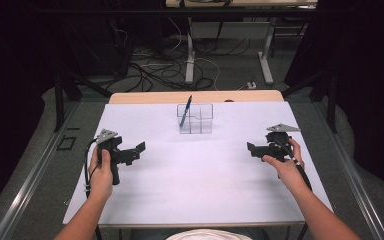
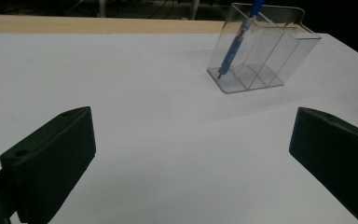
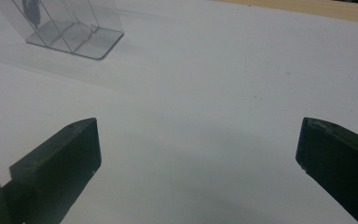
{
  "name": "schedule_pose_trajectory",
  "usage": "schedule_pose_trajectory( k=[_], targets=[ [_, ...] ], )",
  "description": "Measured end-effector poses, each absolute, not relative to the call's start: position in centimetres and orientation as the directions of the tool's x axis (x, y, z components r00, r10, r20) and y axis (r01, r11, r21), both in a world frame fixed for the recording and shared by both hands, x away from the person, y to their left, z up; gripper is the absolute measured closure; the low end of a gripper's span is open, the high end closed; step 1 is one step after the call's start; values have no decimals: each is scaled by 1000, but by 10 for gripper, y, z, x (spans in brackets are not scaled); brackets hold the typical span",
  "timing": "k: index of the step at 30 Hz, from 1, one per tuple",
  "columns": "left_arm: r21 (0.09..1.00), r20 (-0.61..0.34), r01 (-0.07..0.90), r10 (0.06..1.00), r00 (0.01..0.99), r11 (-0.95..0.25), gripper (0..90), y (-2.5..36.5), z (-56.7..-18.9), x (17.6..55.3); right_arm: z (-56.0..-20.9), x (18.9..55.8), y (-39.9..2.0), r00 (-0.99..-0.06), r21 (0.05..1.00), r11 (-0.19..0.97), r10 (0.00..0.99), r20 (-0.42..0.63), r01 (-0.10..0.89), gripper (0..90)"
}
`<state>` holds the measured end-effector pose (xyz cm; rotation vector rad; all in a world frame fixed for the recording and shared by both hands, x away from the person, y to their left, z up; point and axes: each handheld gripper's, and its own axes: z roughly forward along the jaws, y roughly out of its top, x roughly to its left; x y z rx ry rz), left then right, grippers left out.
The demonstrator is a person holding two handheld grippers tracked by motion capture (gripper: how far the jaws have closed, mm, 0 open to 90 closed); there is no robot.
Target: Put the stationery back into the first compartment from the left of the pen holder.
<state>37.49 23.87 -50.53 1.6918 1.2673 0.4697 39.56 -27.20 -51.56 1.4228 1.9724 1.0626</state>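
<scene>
Fingers of both the left gripper (image 1: 132,151) and right gripper (image 1: 256,149) gape wide, empty; the blue pen (image 1: 185,111) leans in the clear organizer (image 1: 195,119) at the desk's (image 1: 200,180) far middle, roughly equidistant.

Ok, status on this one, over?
Left gripper open, right gripper open, both empty. Blue pen leaning in clear holder. Nothing in the way.

A blue pen (image 1: 185,111) stands in a clear holder (image 1: 203,120) on a white table (image 1: 200,175).
</scene>
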Motion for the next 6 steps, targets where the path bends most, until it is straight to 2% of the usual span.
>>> schedule_pose_trajectory(
  k=[6],
  targets=[
    [842,-223,540,910,351,-2,1,250,-510,375,-521,395,-276,-331,811,148,942,60,566,0]
  ],
)
